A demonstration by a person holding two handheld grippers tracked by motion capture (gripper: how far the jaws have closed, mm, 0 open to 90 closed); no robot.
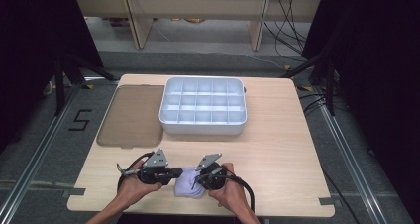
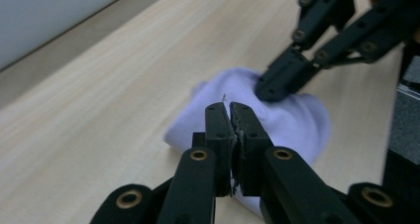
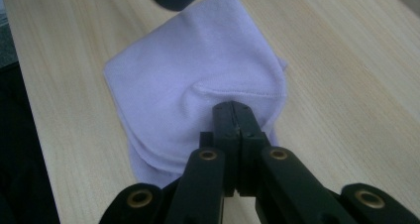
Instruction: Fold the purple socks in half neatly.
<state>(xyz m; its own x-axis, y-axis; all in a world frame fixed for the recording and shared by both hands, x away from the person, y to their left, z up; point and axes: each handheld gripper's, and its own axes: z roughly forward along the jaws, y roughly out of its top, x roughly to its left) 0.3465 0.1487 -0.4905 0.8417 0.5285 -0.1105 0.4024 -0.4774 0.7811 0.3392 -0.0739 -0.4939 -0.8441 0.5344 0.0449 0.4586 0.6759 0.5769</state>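
Folded lavender cloth lying on the near edge of the wooden table, between the two hands. Left gripper brought in from the left side of the cloth in the high view; jaws pressed together on a pinch of fabric, a thin sliver of white material visible in the seam between the pads in the left gripper view. Right gripper set on the opposite side of the cloth; jaws likewise pressed together, tips buried in a raised fold of fabric bordered by a stitched hem. Tip of the right gripper also seen in the left gripper view, resting on the upper part of the cloth. Cloth folded in several layers, layered edges visible at the lower left in the right gripper view. White compartment tray placed farther back at mid-table, well apart from the cloth. Translucent brown lid lying flat just beside the tray, on its left, overhanging the table's left edge.
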